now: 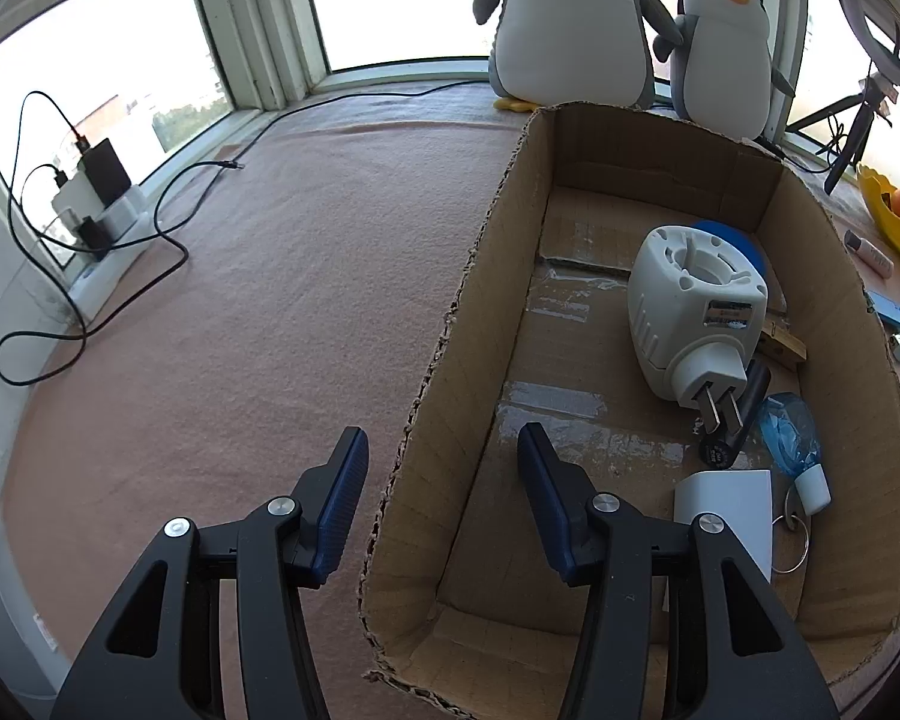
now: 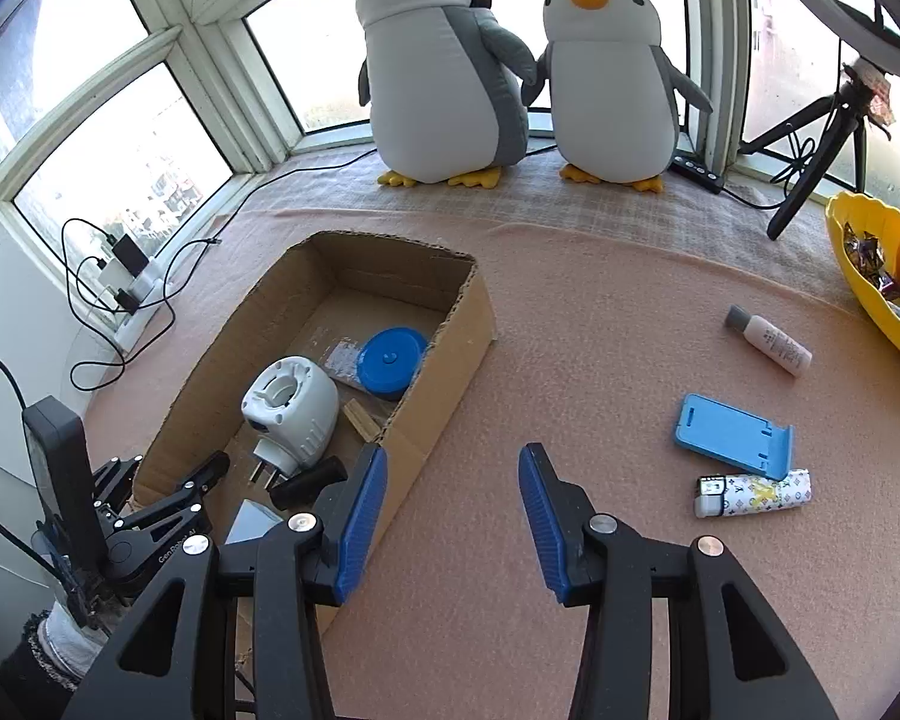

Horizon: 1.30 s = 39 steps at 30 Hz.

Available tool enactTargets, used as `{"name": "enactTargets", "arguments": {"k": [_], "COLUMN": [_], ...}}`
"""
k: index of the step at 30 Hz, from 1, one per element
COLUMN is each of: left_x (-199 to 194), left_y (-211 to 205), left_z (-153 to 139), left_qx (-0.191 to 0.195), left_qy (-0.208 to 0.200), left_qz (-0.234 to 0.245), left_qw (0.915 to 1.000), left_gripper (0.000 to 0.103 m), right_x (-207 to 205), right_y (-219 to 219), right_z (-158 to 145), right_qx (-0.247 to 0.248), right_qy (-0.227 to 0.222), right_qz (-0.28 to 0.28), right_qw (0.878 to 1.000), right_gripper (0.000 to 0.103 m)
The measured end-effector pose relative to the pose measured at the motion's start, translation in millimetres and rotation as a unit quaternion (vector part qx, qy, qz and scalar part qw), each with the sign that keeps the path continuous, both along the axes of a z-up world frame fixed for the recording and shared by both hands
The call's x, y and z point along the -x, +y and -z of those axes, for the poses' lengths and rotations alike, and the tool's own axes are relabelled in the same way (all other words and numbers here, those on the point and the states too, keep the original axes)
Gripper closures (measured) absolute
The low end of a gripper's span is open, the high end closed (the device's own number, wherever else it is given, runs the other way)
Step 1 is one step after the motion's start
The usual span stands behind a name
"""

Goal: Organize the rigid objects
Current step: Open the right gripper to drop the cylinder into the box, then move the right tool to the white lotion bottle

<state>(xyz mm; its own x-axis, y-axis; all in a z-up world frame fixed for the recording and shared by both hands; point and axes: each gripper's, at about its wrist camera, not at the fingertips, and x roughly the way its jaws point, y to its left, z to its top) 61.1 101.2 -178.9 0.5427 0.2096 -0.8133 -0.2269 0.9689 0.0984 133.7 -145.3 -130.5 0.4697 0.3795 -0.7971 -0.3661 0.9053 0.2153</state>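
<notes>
Pink blanket (image 2: 570, 360) by the bay window: right gripper (image 2: 455, 456) gapes empty; left gripper (image 1: 441, 438), lettered "GenRobot", straddles the brown cardboard box (image 1: 492, 276) wall, jaws apart.

The left gripper (image 1: 439, 432) is pointing steeply downward and forward, its two black arms reaching out from the bottom of its own wrist view. Its blue-padded fingers (image 1: 339, 504) are standing apart and level with each other, pressing on nothing. The right gripper (image 2: 453, 450) is tilting downward at much the same angle. Its fingers (image 2: 360, 516) are also standing apart, blue pads facing each other, with nothing sitting between them. In the right wrist view, the left gripper's black frame is showing at the lower left edge.
</notes>
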Motion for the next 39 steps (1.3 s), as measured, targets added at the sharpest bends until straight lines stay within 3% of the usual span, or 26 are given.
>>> {"name": "enactTargets", "arguments": {"k": [8, 17, 27, 34, 39], "left_x": [-0.8, -0.2, -1.5, -2.1, -2.1], "left_y": [-0.2, -2.4, -4.7, -3.9, -4.0], "left_z": [0.2, 0.8, 0.9, 0.5, 0.4], "left_qx": [-0.004, -0.013, -0.022, -0.021, -0.021], "left_qy": [0.001, 0.003, 0.008, 0.009, 0.009], "left_qz": [0.0, 0.0, -0.001, -0.004, -0.004], "left_qw": [1.0, 0.9999, 0.9997, 0.9997, 0.9997], "left_gripper": [0.051, 0.051, 0.051, 0.051, 0.051], "right_x": [-32.3, -72.5, -118.7, -130.7, -140.2], "right_y": [-64.4, -103.1, -107.6, -91.5, -91.2], "right_z": [-7.7, 1.1, 29.8, 48.1, 57.4], "right_qx": [0.033, 0.077, 0.088, 0.162, 0.183], "right_qy": [-0.021, -0.036, -0.012, -0.01, 0.0], "right_qz": [0.064, 0.074, 0.047, 0.011, 0.008], "right_qw": [0.997, 0.994, 0.995, 0.987, 0.983], "right_gripper": [0.061, 0.061, 0.061, 0.061, 0.061]}}
